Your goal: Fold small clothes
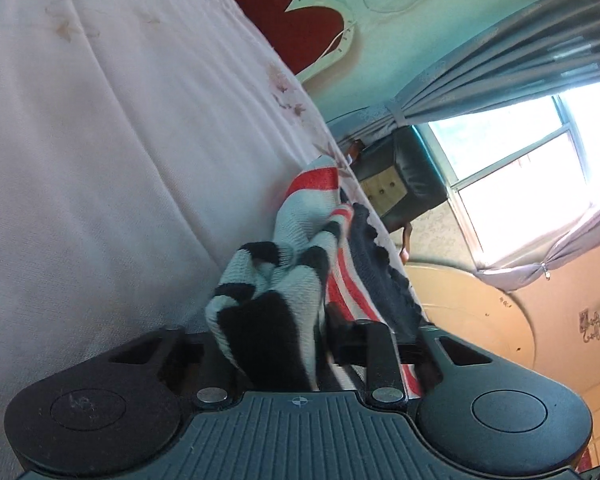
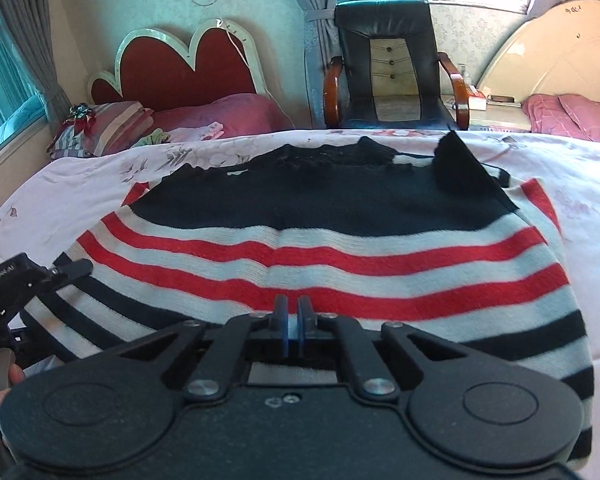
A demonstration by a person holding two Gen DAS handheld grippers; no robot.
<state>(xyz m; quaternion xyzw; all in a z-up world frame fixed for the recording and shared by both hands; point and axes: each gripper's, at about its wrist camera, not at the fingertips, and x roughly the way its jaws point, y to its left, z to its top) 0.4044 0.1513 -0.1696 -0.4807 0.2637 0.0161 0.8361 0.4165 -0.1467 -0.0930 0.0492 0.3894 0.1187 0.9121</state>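
A striped sweater (image 2: 332, 248) is spread on the bed (image 2: 100, 172). Its bunched corner is pinched by the left tongs (image 1: 284, 344); its near hem is clamped by the closed right tongs (image 2: 293, 320), probably for folding.

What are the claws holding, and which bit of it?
Both claws grip the striped sweater. The left claw has a bunched-up corner of the striped bottom end. The right claw is shut at the same end; what it pinches is hidden.
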